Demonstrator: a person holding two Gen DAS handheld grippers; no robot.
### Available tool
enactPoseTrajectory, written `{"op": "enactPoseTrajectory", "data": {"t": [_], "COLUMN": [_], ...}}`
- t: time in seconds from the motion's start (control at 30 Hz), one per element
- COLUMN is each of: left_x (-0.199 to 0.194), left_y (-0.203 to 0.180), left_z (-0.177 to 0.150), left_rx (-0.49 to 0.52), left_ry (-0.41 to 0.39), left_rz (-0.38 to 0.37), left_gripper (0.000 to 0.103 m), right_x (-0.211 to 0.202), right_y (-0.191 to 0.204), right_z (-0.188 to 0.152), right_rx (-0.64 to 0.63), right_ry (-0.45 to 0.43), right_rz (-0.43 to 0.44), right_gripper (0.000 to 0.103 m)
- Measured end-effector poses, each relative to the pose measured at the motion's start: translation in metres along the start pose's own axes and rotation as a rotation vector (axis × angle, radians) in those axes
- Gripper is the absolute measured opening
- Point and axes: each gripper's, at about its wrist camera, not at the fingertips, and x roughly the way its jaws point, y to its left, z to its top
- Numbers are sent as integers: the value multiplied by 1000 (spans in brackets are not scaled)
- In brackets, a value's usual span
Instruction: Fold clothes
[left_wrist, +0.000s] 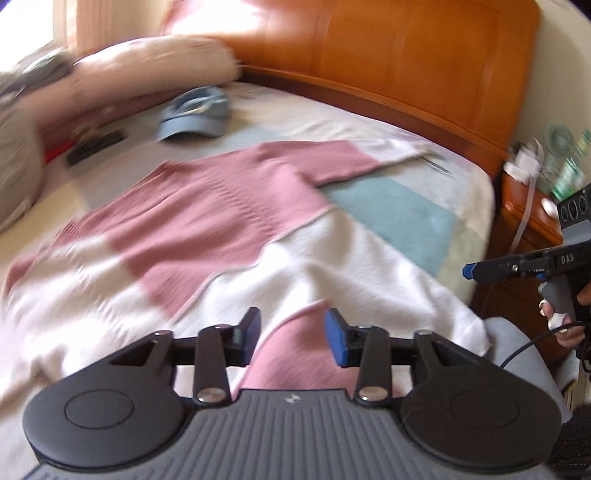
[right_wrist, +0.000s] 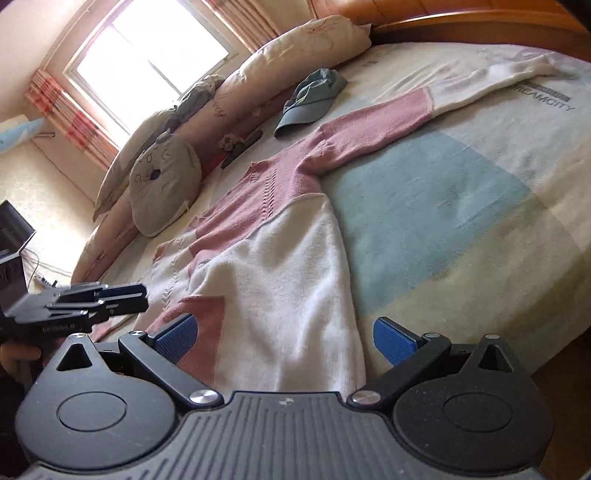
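Observation:
A pink and white knitted sweater (left_wrist: 207, 214) lies spread flat on the bed, one sleeve (right_wrist: 480, 85) stretched out toward the headboard. My left gripper (left_wrist: 291, 325) hovers over the sweater's near hem with its jaws partly apart; a pink patch shows below the gap and the pads do not press on it. My right gripper (right_wrist: 284, 338) stands wide open just above the white hem of the sweater (right_wrist: 280, 258), with nothing pinched. Each gripper shows side-on in the other's view: the right gripper (left_wrist: 476, 271) at the right edge, the left gripper (right_wrist: 142, 299) at the left.
A blue cap (right_wrist: 310, 99) lies beyond the sweater, near long beige pillows (right_wrist: 295, 48) and a cat-face cushion (right_wrist: 162, 184). The wooden headboard (left_wrist: 388, 55) curves behind. A cluttered nightstand (left_wrist: 528, 221) stands right of the bed. A person's grey-clad knee (left_wrist: 517, 350) is at the bed's edge.

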Motion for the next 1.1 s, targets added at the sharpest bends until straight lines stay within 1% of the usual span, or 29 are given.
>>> {"op": "enactPoseTrajectory", "data": {"t": [0.13,0.17,0.23,0.37,0.53,0.63,0.7,0.77,0.9,0.93,0.97,1.03,1.1], "left_x": [-12,-13,-17,-25,-16,-2,6,11,27,31,34,40,43], "left_y": [38,49,72,120,173,201,215,225,238,241,244,250,253], "left_z": [-16,-19,-27,-50,-77,-91,-97,-98,-89,-86,-82,-72,-63], "left_rx": [-143,-185,-278,-479,-674,-794,-868,-902,-891,-887,-885,-860,-821], "left_ry": [0,7,18,8,-16,-42,-65,-100,-152,-161,-165,-164,-157], "left_rz": [58,77,115,140,91,43,-2,-40,-38,-27,-8,50,121], "left_gripper": [46,49,51,52,52,52,51,52,51,46,39,31,31], "right_x": [17,20,26,39,43,42,39,36,33,34,35,38,39], "right_y": [2,3,5,9,16,21,23,27,33,35,36,38,40], "right_z": [21,25,33,43,41,36,33,29,24,24,23,23,22], "right_rx": [-46,-51,-61,-61,-47,-32,-20,-17,-22,-23,-25,-22,-22], "right_ry": [31,35,45,79,78,72,65,53,41,39,40,45,48], "right_rz": [-24,-19,-6,-31,-40,-47,-55,-68,-86,-90,-96,-101,-100], "right_gripper": [103,103,103,103,103,103,103,103,103,103,103,103,103]}}
